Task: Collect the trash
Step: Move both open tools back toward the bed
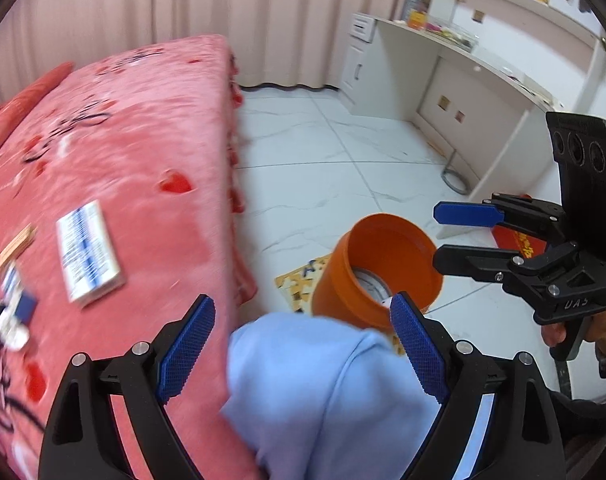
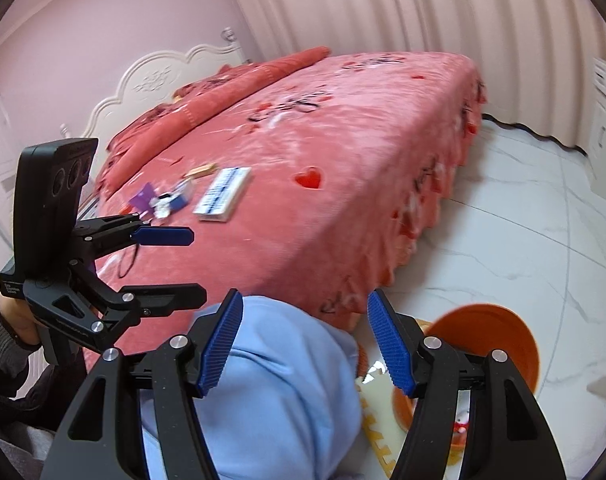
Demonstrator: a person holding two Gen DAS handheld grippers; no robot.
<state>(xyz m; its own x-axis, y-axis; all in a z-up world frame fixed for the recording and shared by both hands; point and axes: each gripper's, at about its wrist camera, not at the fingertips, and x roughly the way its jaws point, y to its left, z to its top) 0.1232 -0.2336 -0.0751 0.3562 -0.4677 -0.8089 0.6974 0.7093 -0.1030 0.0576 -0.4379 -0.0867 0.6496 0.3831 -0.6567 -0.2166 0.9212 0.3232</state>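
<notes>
An orange bin (image 1: 383,268) stands on the floor by the bed's corner, with white trash inside; its rim (image 2: 487,332) shows at lower right in the right wrist view. On the pink blanket lie a white-and-blue box (image 1: 89,252) (image 2: 223,194), a small tan box (image 1: 17,246) (image 2: 201,171) and several small wrappers (image 1: 11,312) (image 2: 163,200). My left gripper (image 1: 303,344) (image 2: 197,266) is open and holds nothing. My right gripper (image 2: 305,340) (image 1: 437,238) is open too, its tips beside the bin's rim. A light-blue clothed knee (image 1: 323,392) fills the space below both.
The bed (image 2: 363,152) runs from the white headboard (image 2: 151,76) to the curtain. A white desk with shelves (image 1: 463,52) lines the far wall. A yellow foam mat piece (image 1: 299,280) and a red packet (image 1: 519,240) lie on the white tiled floor (image 1: 323,152).
</notes>
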